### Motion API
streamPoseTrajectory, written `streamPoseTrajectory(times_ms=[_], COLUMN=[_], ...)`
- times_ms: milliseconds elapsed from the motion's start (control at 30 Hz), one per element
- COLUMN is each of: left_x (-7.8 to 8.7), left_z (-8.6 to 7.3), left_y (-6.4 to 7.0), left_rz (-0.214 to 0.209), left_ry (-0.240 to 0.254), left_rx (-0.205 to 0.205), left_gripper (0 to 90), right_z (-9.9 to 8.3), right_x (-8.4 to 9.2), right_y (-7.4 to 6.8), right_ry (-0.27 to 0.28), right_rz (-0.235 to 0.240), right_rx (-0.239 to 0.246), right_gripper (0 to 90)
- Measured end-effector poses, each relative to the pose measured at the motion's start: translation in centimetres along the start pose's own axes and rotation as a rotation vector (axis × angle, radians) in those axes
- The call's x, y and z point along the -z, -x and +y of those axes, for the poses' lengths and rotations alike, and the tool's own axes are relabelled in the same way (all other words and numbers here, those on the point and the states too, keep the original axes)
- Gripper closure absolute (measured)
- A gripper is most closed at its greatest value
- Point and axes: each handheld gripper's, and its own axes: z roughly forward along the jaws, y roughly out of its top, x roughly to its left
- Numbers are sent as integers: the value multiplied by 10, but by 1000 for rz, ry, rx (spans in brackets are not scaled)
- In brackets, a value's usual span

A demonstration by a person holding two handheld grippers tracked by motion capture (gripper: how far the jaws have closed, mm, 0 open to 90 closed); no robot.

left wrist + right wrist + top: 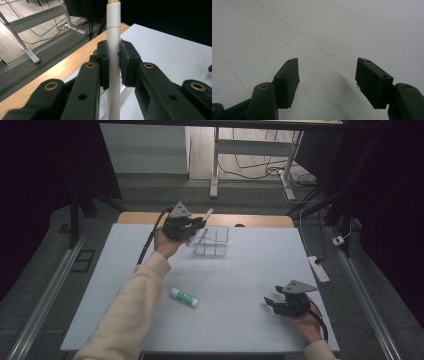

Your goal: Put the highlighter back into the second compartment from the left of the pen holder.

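white tube [113, 50] cut off at top and bottom edges, its midsection hidden between the fingers [103, 62]

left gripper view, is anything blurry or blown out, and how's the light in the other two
Left gripper view: the white tube clamped in the left tongs is sharp, slightly washed out at its top; the desk legs behind are soft. Right gripper view: even light, a soft shadow on the table between the open right tongs. High view: bright table, dark corners.
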Motion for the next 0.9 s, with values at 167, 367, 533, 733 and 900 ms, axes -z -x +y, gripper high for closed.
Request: streamPoseTrajectory(times_ms=[167,367,533,733,900], left_x=[-5,-10,-17,-25,-31], left_z=[4,9,13,15,18], left_y=[0,-2,-3,-2,-2], left_rz=[6,5,4,0,0], left_ry=[12,28,30,34,40], left_rx=[7,18,21,19,27], left_gripper=[790,789,789,789,789], right_z=[0,0,0,0,0], right_x=[0,0,0,0,0], right_y=[0,0,0,0,1], right_ry=[2,1,2,-3,-4], right_rz=[1,2,2,0,0], right_rx=[0,0,1,0,2], right_gripper=[352,352,352,352,352])
